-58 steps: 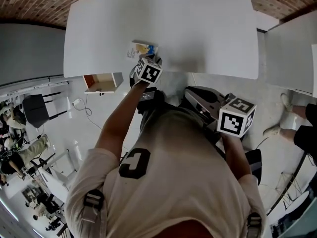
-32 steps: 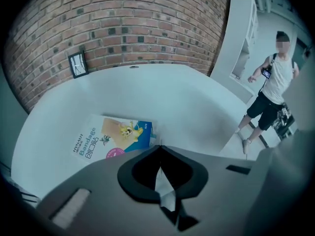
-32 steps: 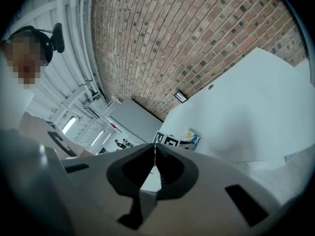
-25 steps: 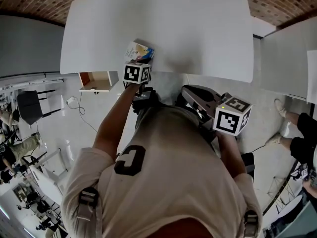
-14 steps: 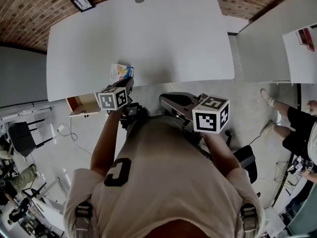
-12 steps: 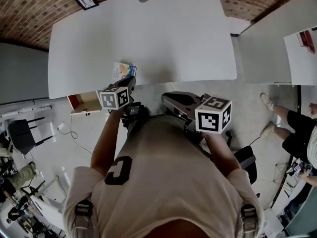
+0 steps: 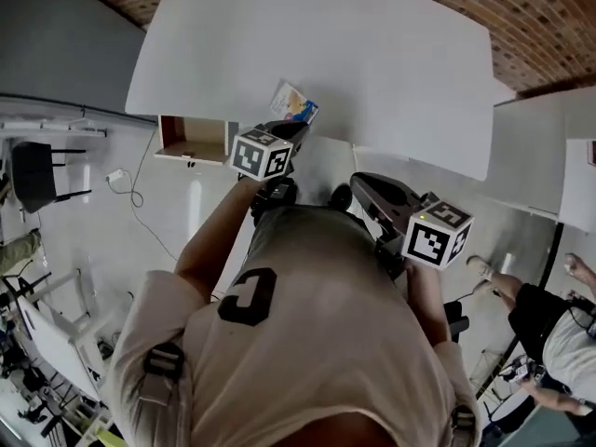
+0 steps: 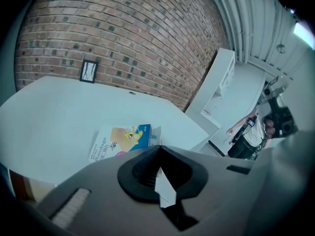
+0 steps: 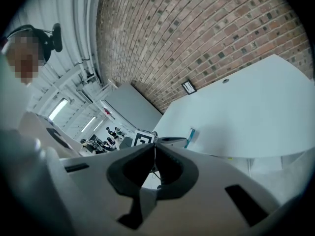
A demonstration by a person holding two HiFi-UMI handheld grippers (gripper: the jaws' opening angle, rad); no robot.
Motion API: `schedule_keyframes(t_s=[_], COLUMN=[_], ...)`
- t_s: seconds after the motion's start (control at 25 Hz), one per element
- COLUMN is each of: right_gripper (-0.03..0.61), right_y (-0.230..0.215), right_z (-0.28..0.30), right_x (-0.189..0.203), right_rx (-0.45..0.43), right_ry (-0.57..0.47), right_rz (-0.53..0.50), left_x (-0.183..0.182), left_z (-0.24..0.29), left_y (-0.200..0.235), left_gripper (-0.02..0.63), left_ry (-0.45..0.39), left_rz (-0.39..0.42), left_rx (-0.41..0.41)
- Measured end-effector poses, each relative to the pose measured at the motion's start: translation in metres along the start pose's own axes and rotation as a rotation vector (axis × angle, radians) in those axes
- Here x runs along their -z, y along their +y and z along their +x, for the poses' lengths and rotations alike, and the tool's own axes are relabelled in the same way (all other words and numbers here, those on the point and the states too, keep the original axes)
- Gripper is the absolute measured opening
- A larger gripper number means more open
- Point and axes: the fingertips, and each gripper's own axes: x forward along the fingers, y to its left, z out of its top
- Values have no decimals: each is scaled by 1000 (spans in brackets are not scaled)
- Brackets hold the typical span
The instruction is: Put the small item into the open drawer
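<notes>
A small flat box (image 7: 294, 101) with a cartoon print lies on the white table (image 7: 372, 54) near its front edge; it also shows in the left gripper view as the box (image 8: 120, 140). The open drawer (image 7: 194, 139) hangs under the table's left end, its wooden inside visible. My left gripper (image 7: 294, 128) is shut with nothing between its jaws, and its tip is just short of the box. The right gripper (image 7: 365, 184) is shut and empty too, held back from the table in front of my body. In the right gripper view the box's edge (image 9: 189, 135) sits beyond the left gripper's marker cube (image 9: 142, 137).
A second white table (image 7: 535, 166) stands to the right. A black chair (image 7: 37, 177) and a cable (image 7: 140, 189) are on the floor at the left. A person (image 7: 554, 329) stands at the lower right. A brick wall (image 8: 128, 38) runs behind the table.
The left gripper has risen and drawn slightly back from the box. The right gripper has shifted sideways. The box still lies on the table. My head has turned, so the view is rotated.
</notes>
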Motion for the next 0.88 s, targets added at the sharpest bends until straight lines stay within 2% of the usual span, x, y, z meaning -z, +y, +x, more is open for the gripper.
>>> schedule_keyframes(t_s=[0.48,0.68,0.88], right_gripper=[5,5,5], right_y=[58,85,96], right_z=[67,89,90], right_x=[26,40,56], right_rx=[55,69,88], right_ry=[86,107,101], right_rz=[-72,-114,-97], left_x=[10,17,19], left_z=[-66,-100,-123], left_y=[37,45,38], left_gripper=[3,3,3], left_ry=[-108,-155,-178], left_rz=[-29,-69,-64], left_rx=[56,87,114])
